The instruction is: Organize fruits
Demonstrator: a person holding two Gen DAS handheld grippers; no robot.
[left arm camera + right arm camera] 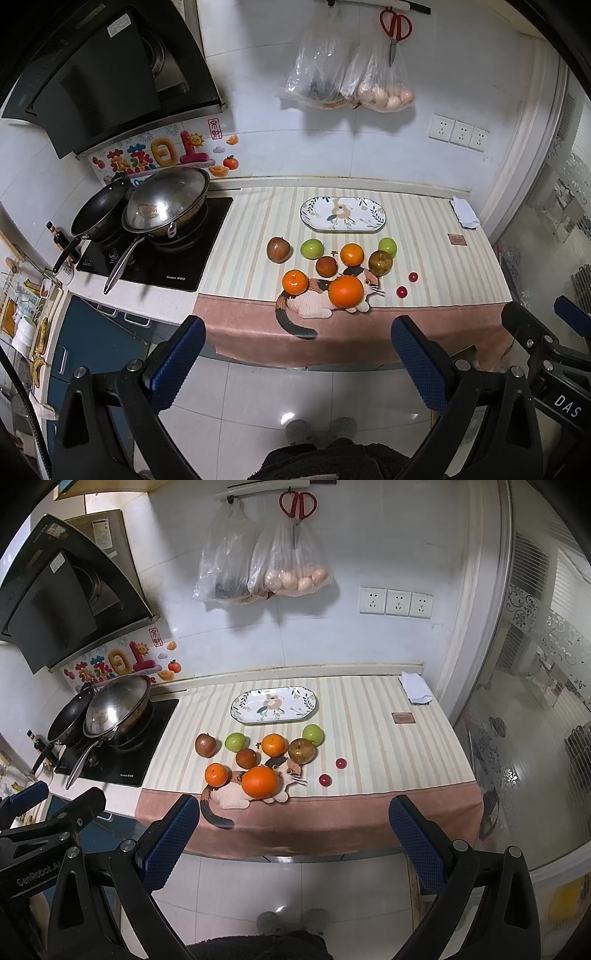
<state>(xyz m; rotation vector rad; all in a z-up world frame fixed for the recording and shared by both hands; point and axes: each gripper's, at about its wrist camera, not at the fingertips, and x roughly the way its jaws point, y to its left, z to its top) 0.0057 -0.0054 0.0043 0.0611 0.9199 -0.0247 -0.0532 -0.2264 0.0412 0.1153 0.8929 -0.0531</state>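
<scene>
Counter cloth [424, 236]: striped, pink-bordered, lying over the counter beside the stove; carrying all the fruit.
Woks [162, 203]: two sitting tilted on the stove, left of the cloth.
Left gripper [299, 354]: hovering off the counter's front edge, jaws gaping wide, holding nothing.
Right gripper [291, 827]: hovering likewise off the front edge, jaws spread apart, holding nothing.
Oval plate [376, 223]: sitting at the back of the cloth, no fruit on it.
Large orange [346, 291]: resting on the cat print, nearest the front edge.
Small oranges [295, 281]: one sitting left of the large orange, one behind it.
Apples [279, 250]: three reddish-brown ones and two green ones, lying scattered between plate and oranges.
Cherry tomatoes [401, 292]: two small red ones, resting right of the cluster, apart from each other.
</scene>
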